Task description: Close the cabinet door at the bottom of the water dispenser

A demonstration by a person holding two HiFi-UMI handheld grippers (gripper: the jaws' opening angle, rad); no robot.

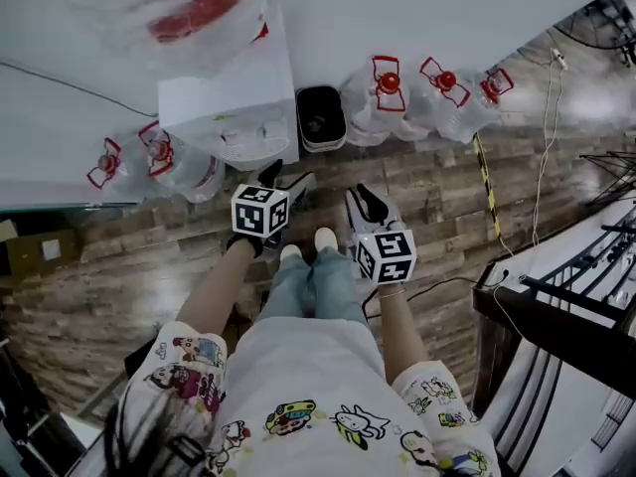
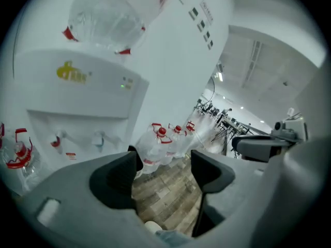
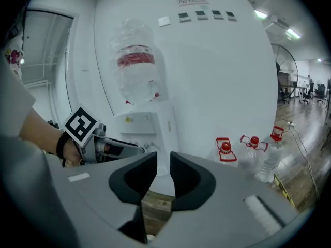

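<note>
The white water dispenser [image 1: 234, 97] stands against the wall ahead of me, with a clear bottle [image 1: 199, 8] upside down on top. Its taps and upper front show in the left gripper view [image 2: 77, 97]; the right gripper view shows the dispenser [image 3: 150, 123] whole. The bottom cabinet door is hidden in every view. My left gripper [image 1: 288, 180] hangs open in the air before the dispenser, jaws wide [image 2: 163, 161] and empty. Beside it my right gripper [image 1: 363, 205] is open by a narrow gap [image 3: 163, 161], nothing between its fingers.
Water jugs with red caps [image 1: 388, 92] stand on the wooden floor right of the dispenser, more jugs [image 1: 149, 157] at its left. A black bin [image 1: 320, 117] sits beside the dispenser. A dark rack [image 1: 556, 316] and cables [image 1: 542, 167] are at the right.
</note>
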